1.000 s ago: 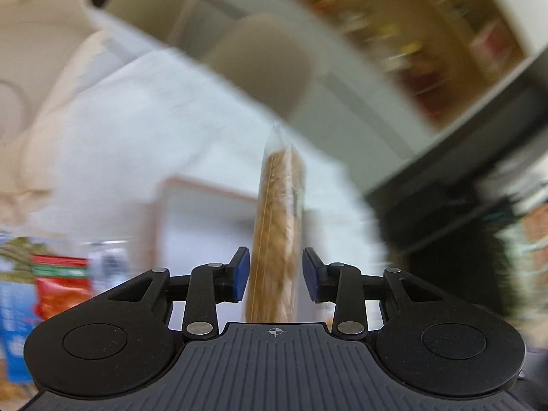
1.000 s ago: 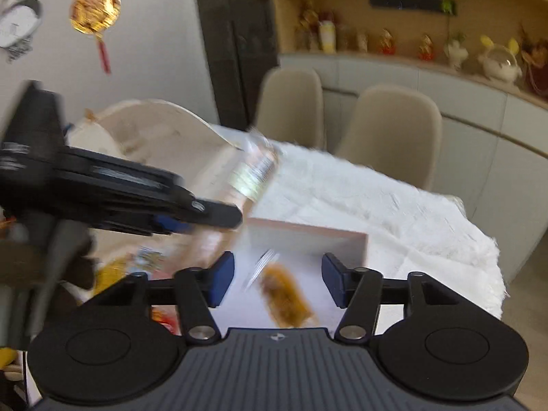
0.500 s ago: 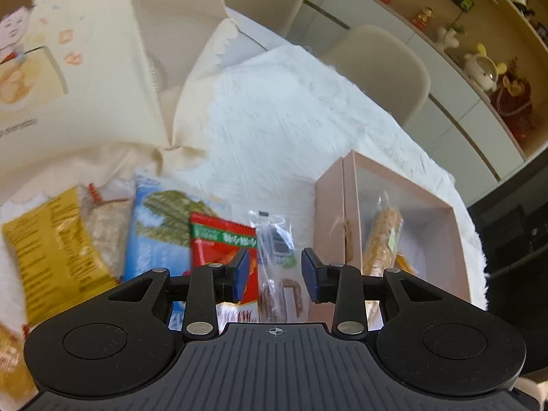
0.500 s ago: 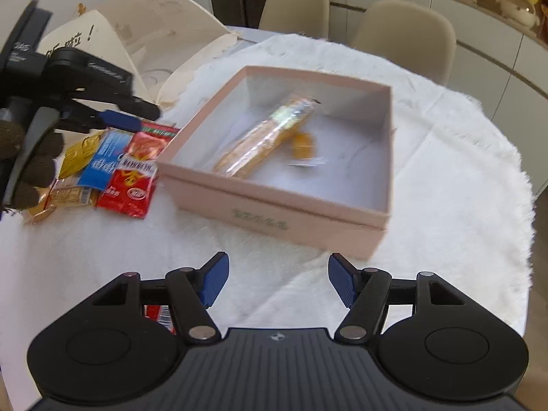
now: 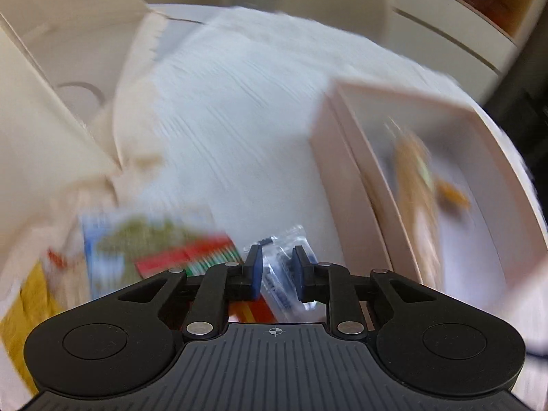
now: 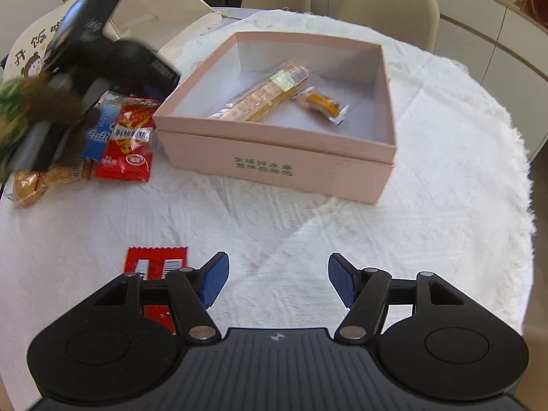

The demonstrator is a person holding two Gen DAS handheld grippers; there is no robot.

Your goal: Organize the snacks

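Left gripper [image 5: 276, 272]: narrow gap, fingers either side of a clear wrapped snack [image 5: 286, 274]; grip cannot be told through blur.
Right gripper [image 6: 276, 282]: spread wide, empty, above the tablecloth [image 6: 394, 233].
Box [image 6: 281, 167]: holds a long biscuit pack [image 6: 265, 94] and a small orange snack [image 6: 320, 102].
Loose packets [image 6: 126, 144]: left of box.

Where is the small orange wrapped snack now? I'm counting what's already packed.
In the right wrist view, the small orange wrapped snack lies inside the pink box, right of the long cracker pack.
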